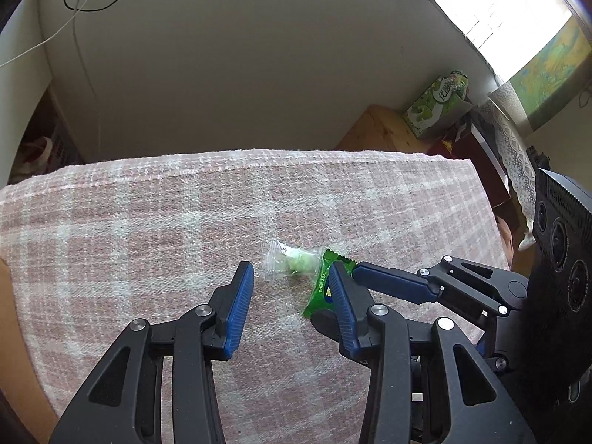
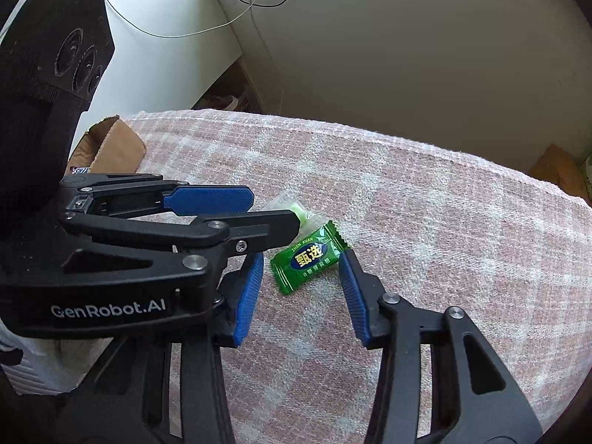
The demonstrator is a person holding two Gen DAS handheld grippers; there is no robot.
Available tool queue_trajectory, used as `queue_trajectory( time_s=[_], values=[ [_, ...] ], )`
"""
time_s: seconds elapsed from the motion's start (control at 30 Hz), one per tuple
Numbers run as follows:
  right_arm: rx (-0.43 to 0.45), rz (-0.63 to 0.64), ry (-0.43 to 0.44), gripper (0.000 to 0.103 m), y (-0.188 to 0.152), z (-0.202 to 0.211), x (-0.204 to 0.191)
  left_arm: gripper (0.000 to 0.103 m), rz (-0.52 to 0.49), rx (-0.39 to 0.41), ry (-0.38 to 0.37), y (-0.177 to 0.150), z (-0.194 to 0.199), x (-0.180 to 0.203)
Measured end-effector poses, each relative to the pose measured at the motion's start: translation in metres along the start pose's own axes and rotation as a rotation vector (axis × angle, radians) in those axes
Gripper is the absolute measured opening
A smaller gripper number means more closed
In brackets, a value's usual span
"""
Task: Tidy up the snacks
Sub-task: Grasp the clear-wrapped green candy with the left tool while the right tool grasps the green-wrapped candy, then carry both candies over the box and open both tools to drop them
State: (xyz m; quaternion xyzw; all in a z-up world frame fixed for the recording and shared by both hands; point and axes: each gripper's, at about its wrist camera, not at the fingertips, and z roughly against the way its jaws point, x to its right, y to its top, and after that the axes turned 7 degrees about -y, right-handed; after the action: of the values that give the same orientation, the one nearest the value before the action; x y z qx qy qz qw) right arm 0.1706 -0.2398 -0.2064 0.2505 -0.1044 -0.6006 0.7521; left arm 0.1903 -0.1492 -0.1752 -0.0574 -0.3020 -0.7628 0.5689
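Lying on your nubby pink plaid cloth (image 2: 407,222), the crinkly green foil candy packet (image 2: 309,257) touches a clear-wrapped pale sweet (image 1: 292,264), both your left gripper (image 1: 290,277) and right gripper (image 2: 301,262) spread, empty.

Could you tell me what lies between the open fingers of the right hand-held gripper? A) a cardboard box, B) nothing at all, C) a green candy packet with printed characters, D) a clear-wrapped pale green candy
C: in the right wrist view the green candy packet lies flat on the plaid cloth between the spread fingers of the right hand-held gripper; the clear-wrapped candy sits beyond it.
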Motion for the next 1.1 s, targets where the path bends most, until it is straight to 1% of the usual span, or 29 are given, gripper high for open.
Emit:
queue_trajectory(
  time_s=[0.13, 0.2, 0.33, 0.4, 0.5, 0.57, 0.6, 0.63, 0.77, 1.1],
  values=[
    [0.014, -0.01, -0.015, 0.046, 0.0, -0.001, 0.001, 0.041, -0.029, 0.002, 0.014, 0.002, -0.007, 0.004],
    [0.017, -0.013, -0.024, 0.046, 0.001, -0.003, 0.001, 0.033, -0.042, 0.005, 0.033, 0.002, -0.01, 0.004],
    [0.022, -0.003, -0.051, 0.045, 0.004, -0.007, -0.004, 0.028, -0.05, 0.019, 0.045, 0.001, -0.01, 0.003],
    [0.026, 0.024, -0.078, 0.045, 0.004, -0.009, -0.01, 0.025, -0.07, 0.022, 0.059, 0.0, -0.009, 0.003],
    [0.028, 0.078, -0.135, 0.04, 0.003, -0.011, -0.018, 0.024, -0.09, 0.033, 0.072, -0.003, -0.008, 0.003],
    [0.029, 0.107, -0.164, 0.031, 0.003, -0.012, -0.02, 0.022, -0.088, 0.038, 0.076, -0.003, -0.007, 0.002],
    [0.03, 0.115, -0.172, 0.028, 0.002, -0.012, -0.019, 0.022, -0.088, 0.042, 0.08, -0.003, -0.005, 0.001],
    [0.031, 0.119, -0.175, 0.024, 0.002, -0.011, -0.018, 0.022, -0.086, 0.045, 0.081, -0.004, -0.004, -0.001],
    [0.031, 0.112, -0.143, 0.023, 0.002, -0.008, -0.009, 0.022, -0.062, 0.057, 0.085, -0.006, 0.004, -0.013],
    [0.036, 0.058, -0.136, 0.021, -0.001, 0.008, 0.001, 0.021, -0.012, 0.086, 0.087, -0.013, 0.023, -0.023]
  ],
)
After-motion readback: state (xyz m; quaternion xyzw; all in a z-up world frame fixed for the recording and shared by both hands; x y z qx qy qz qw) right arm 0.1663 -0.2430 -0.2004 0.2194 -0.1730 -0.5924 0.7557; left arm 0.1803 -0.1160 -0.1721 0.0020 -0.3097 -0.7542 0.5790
